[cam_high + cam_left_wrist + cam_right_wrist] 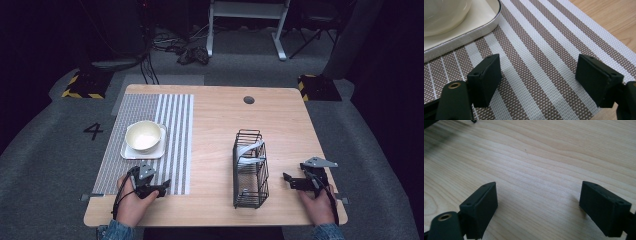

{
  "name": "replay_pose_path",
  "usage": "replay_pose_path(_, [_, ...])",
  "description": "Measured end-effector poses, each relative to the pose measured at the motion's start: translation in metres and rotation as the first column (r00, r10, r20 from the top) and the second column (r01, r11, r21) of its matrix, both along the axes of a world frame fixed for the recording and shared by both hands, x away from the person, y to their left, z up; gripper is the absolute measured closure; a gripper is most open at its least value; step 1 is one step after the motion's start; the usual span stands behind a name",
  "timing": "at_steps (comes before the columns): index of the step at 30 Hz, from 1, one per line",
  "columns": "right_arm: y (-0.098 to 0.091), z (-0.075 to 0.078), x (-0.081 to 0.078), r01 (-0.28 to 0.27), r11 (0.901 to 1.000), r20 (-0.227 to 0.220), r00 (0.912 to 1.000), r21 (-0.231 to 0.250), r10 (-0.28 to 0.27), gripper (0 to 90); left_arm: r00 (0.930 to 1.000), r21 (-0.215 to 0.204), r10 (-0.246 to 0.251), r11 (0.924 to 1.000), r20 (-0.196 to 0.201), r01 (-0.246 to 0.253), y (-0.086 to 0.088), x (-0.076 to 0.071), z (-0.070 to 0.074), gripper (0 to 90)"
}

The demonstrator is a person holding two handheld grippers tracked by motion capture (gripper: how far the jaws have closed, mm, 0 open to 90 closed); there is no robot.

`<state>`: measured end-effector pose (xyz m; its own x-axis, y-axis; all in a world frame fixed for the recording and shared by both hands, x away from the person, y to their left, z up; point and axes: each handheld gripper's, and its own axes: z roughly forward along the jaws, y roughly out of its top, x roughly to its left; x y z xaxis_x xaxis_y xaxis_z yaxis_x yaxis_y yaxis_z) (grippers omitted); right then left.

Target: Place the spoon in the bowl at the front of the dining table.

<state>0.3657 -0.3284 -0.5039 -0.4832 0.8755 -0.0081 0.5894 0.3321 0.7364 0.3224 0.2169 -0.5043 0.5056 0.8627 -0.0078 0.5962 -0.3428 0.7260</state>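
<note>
Both grippers rest low at the near edge of the table (220,107), each with its jaws spread wide and nothing between them. Taking the wire rack (250,170) as the landmark: the left gripper (161,189) sits well to the rack's left, over the near part of the striped placemat (175,130); the right gripper (289,178) sits just to the rack's right, over bare wood. In the left gripper view the pads (486,77) stand apart above the mat's stripes, with the square plate (474,32) and the bowl (444,12) on it just beyond, up and to the left.

The bowl (143,136) and its plate (144,146) lie on the far side of the left gripper, well to the rack's left, so the left hand (132,205) is plainly the nearer one; the right hand (317,202) would have to cross the rack. The rack's long axis runs from the near edge away from the person, with white dishes already standing in its far half and its near half free. Any carry would likely run from the mat rightward to that free half.
</note>
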Motion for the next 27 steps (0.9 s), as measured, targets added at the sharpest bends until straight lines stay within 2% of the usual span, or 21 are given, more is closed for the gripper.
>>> replay_pose_path(5, [0.000,0.000,0.000,0.000,1.0000,0.000,1.0000,0.001,0.000,14.9,1.0000,0.000,-0.006,1.0000,0.001,0.006,0.000,0.000,0.000,21.0])
replay_pose_path(7, [0.000,0.000,0.000,0.000,1.0000,0.000,1.0000,0.001,0.000,14.9,1.0000,-0.011,-0.010,0.9999,0.001,0.010,0.000,-0.001,0.001,23.7])
replay_pose_path(10, [0.000,0.000,0.000,0.000,1.0000,0.000,1.0000,0.001,0.000,15.0,0.9993,0.010,-0.036,0.9993,0.011,0.036,0.000,-0.001,0.008,24.0])
replay_pose_path(14, [0.000,0.000,0.000,0.001,1.0000,0.001,1.0000,0.001,-0.001,15.0,0.9976,0.003,-0.064,0.9979,0.027,0.064,-0.004,-0.002,0.018,23.6])
replay_pose_path(20, [0.000,0.000,0.000,0.001,1.0000,0.000,1.0000,0.001,-0.001,15.0,0.9940,-0.032,-0.095,0.9948,0.055,0.096,-0.007,-0.008,0.033,23.4])
replay_pose_path(25, [0.000,0.000,0.000,0.001,1.0000,0.001,1.0000,0.001,-0.001,15.0,0.9920,-0.069,-0.112,0.9908,0.058,0.116,-0.008,-0.013,0.045,22.1])
replay_pose_path(27, [0.000,0.000,0.000,0.001,1.0000,0.001,1.0000,0.001,-0.001,15.0,0.9899,-0.097,-0.116,0.9875,0.080,0.124,-0.010,-0.016,0.053,21.9])
